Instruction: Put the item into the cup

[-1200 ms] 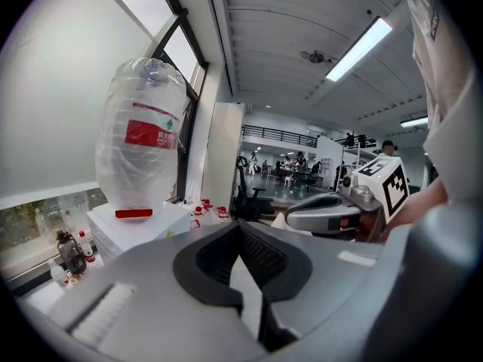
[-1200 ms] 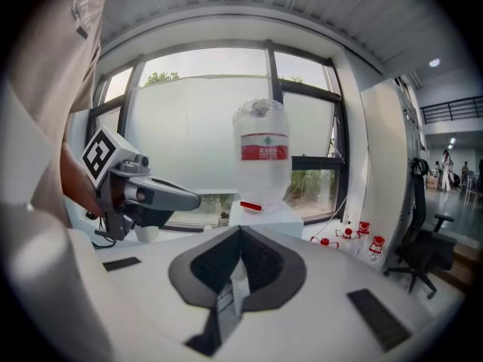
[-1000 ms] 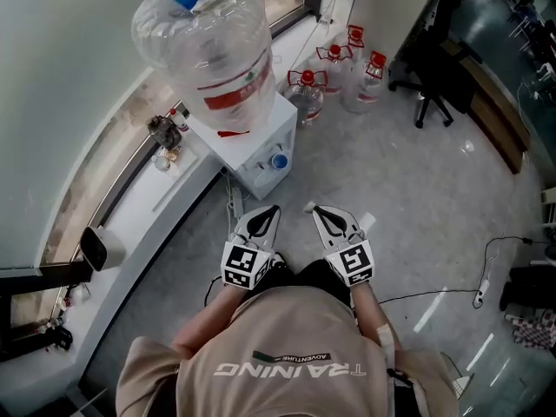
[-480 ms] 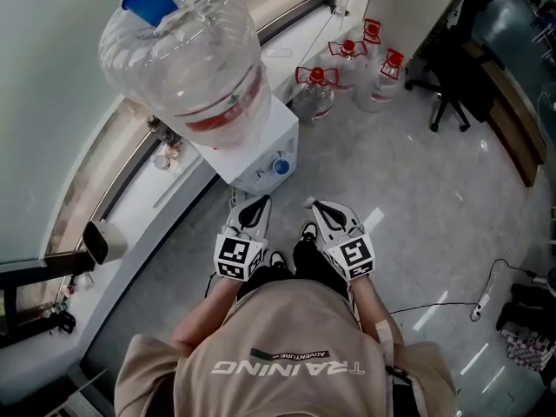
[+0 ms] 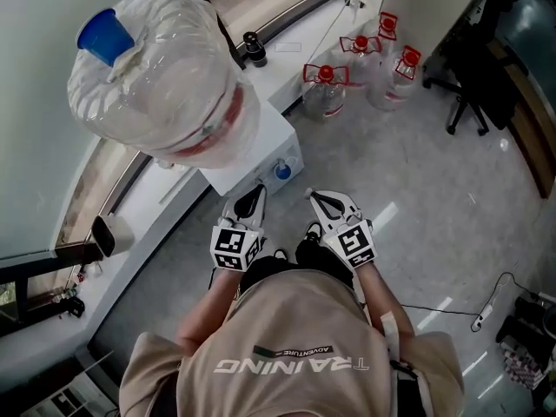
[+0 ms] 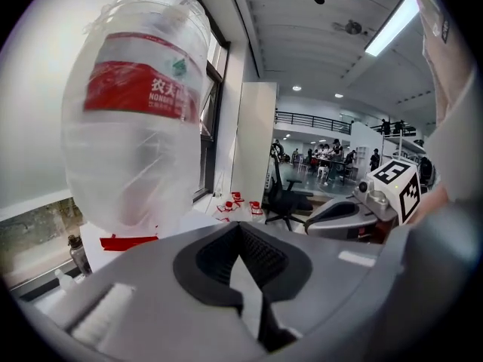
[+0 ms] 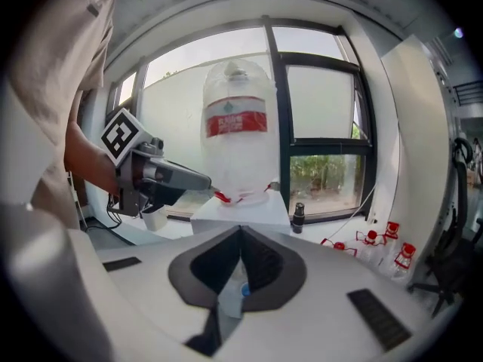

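Both tools are held low, just off the person's shirt (image 5: 287,367), side by side but apart. L gripper (image 5: 250,193): jaws together, nothing btwn them. R gripper (image 5: 324,198): jaws together too, empty; a blue tap (image 5: 281,171) shows thru the gap behind them. Just ahead is a white dispenser (image 5: 268,137) w/ a big clear bottle (image 5: 161,76) on top, red label, plastic film over it. Beyond, on the floor by the window, 3 jugs (image 5: 323,89) w/ red caps. A chair (image 5: 473,76) is further right. The cup & item can't be made out in any view.
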The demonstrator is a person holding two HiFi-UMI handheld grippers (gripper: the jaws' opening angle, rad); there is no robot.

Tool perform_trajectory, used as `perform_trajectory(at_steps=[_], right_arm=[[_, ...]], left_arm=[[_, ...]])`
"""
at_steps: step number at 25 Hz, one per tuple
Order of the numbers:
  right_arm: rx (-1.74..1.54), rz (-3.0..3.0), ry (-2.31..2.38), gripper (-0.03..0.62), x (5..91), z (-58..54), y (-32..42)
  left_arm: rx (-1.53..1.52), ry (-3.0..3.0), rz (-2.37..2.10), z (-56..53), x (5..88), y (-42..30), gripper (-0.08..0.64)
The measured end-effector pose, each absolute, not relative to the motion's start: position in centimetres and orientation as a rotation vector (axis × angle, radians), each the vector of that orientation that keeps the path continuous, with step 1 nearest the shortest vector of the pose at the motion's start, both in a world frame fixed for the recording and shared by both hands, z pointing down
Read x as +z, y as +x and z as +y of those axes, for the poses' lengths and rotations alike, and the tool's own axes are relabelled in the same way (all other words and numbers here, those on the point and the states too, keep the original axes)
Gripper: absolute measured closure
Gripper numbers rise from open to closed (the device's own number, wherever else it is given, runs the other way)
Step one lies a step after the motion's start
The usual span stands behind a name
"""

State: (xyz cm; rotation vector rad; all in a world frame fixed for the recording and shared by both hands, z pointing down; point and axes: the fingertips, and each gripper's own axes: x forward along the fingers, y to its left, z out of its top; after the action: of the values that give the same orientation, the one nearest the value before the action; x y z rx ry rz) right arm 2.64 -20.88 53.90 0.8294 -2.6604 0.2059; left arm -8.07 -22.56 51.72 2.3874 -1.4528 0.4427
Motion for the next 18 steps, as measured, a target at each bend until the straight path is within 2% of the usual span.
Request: perform_trajectory(at_steps=[18], right_arm=[[0.292,-2.652,0.702,0.581,58.6,-26.0,-1.9]], left_arm=[[0.515,2.332,-1.365,-25.2,57.0,-7.6,0.552]])
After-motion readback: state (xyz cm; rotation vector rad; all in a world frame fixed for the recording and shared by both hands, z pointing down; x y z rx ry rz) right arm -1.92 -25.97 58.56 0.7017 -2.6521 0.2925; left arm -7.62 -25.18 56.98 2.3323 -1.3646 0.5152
